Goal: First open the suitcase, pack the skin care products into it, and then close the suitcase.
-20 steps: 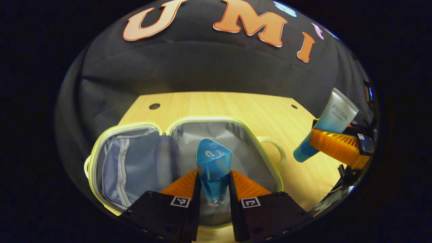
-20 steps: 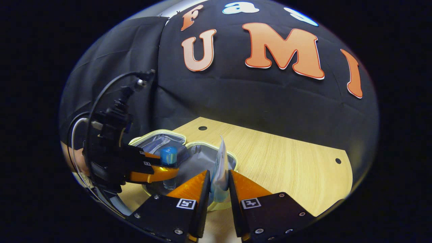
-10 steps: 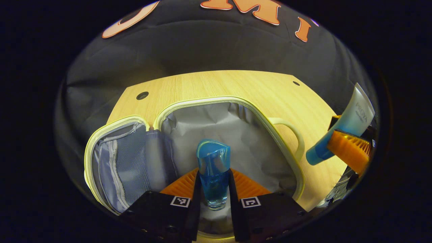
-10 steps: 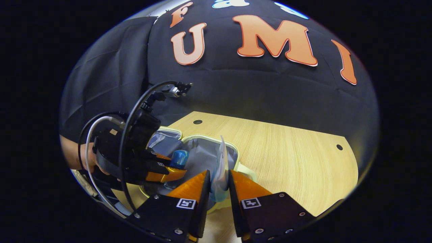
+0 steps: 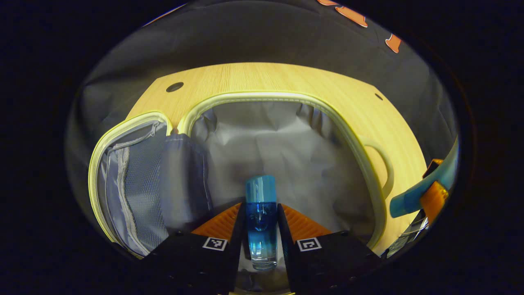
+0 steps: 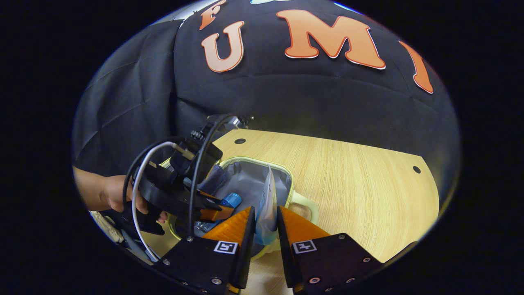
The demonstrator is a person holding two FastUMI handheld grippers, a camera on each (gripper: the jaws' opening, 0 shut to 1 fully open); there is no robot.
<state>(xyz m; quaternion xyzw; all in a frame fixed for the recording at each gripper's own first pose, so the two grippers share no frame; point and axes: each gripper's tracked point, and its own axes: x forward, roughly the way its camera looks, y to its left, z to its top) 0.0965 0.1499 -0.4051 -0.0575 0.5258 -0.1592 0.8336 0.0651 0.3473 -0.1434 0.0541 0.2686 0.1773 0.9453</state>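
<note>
Sitting wide open on the wooden counter (image 5: 262, 78) is the suitcase (image 5: 286, 143), a small one with pale yellow-green trim and a loop handle (image 5: 382, 164) on its side. The main compartment is lined with crinkly grey fabric and its floor looks bare in the left gripper view, apart from what's being held over it. The flipped-open lid (image 5: 131, 180) lies to the left, and has a mesh zip pocket; can't tell if anything's in that. The left tool (image 5: 262, 229) is closed snug on a blue bottle (image 5: 260, 217) with a clear base, both fingers pressed on its sides, and it's hanging right down inside the main compartment. In the right gripper view you can see a person's hand (image 6: 110, 198) holding that left tool, with the bottle's blue cap (image 6: 231, 200) poking into the case (image 6: 262, 184). The right tool (image 6: 264, 229) is clamped on a white-and-blue tube (image 6: 267, 209), held above the near rim of the case. That tube (image 5: 421, 192) also shows at the far right of the left gripper view.
</note>
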